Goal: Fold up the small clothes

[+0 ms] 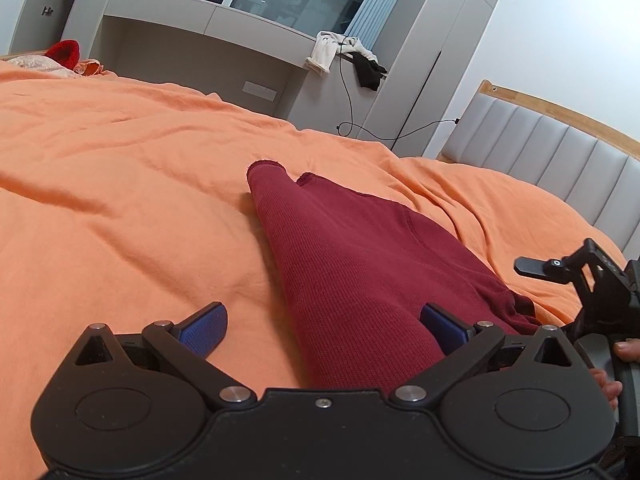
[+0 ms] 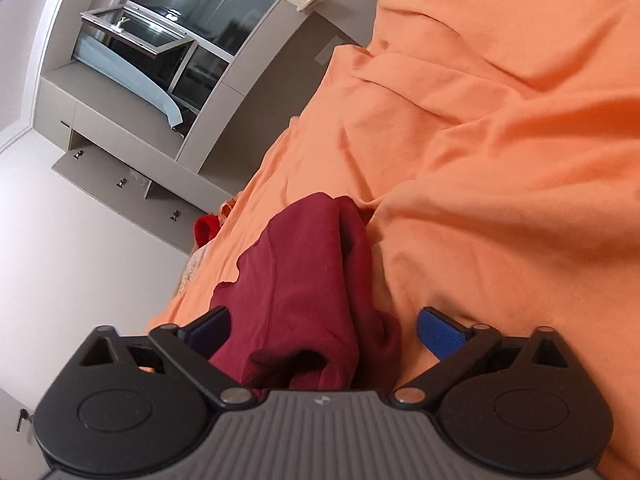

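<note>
Fingers of both grippers stand spread, with nothing pinched. On the left gripper (image 1: 323, 330), the right pad (image 1: 442, 326) lies over the near edge of the garment (image 1: 360, 256), while the left pad rests over bare bedspread (image 1: 120, 184). On the right gripper (image 2: 323, 330), the bunched near end of the garment (image 2: 304, 292) sits between the pads but is not pressed by either; the left pad (image 2: 210, 332) overlaps the cloth edge, and the right pad is clear of it, over the bedspread (image 2: 500, 200).

Key relation: the garment's long axis runs away from both sets of fingers, near end at the pads, far end well ahead. In the left view it narrows to a sleeve-like tip at the far end. The right fingers are judged better placed for a grasp, since cloth already lies in their gap; a slight closing would be expected to catch the bunched hem. The left fingers would need a shift toward their right to centre on the fabric.

Materials: the garment is a dark red knit, ribbed or waffle-textured, soft, with a visible seam and a rolled, thicker edge at the near end. It should drape and slip in layers, so a pinch may take only the top ply. The bedspread is orange woven cloth, matte, heavily creased, and yielding underneath.

Beyond, a padded grey headboard (image 1: 560, 148) lies ahead and to the right of the left fingers.
</note>
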A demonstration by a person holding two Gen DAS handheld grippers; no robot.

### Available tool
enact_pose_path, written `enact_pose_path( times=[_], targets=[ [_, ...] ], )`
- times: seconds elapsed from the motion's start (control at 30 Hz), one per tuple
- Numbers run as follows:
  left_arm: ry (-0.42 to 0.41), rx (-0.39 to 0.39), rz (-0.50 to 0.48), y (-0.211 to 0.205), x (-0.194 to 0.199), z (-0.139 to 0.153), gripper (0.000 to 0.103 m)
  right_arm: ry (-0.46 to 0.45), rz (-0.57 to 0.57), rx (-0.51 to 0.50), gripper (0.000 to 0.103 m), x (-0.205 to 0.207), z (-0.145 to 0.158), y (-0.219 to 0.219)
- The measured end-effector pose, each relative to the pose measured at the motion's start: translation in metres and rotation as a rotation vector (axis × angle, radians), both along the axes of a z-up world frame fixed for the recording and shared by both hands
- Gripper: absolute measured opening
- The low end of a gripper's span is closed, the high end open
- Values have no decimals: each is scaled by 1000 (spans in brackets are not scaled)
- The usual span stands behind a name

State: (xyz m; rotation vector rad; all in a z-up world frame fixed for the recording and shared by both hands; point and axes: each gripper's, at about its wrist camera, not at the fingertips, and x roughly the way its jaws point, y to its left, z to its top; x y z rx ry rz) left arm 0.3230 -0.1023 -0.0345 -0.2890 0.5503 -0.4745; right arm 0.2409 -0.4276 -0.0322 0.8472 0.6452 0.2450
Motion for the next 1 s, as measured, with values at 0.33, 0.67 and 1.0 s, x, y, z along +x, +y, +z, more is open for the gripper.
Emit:
enact_pose_path(
  times=[0.33, 0.67, 1.0],
  targets=[
    [0, -1, 0, 0, 0, 0, 103, -134, 39, -496, 58, -15, 22, 56],
    [-2, 0, 1, 0, 0, -1, 103, -157, 46, -567, 62, -23, 26, 66],
    [0, 2, 1, 1, 0, 0, 103, -89, 5, -407, 75, -12, 10, 46]
  ],
)
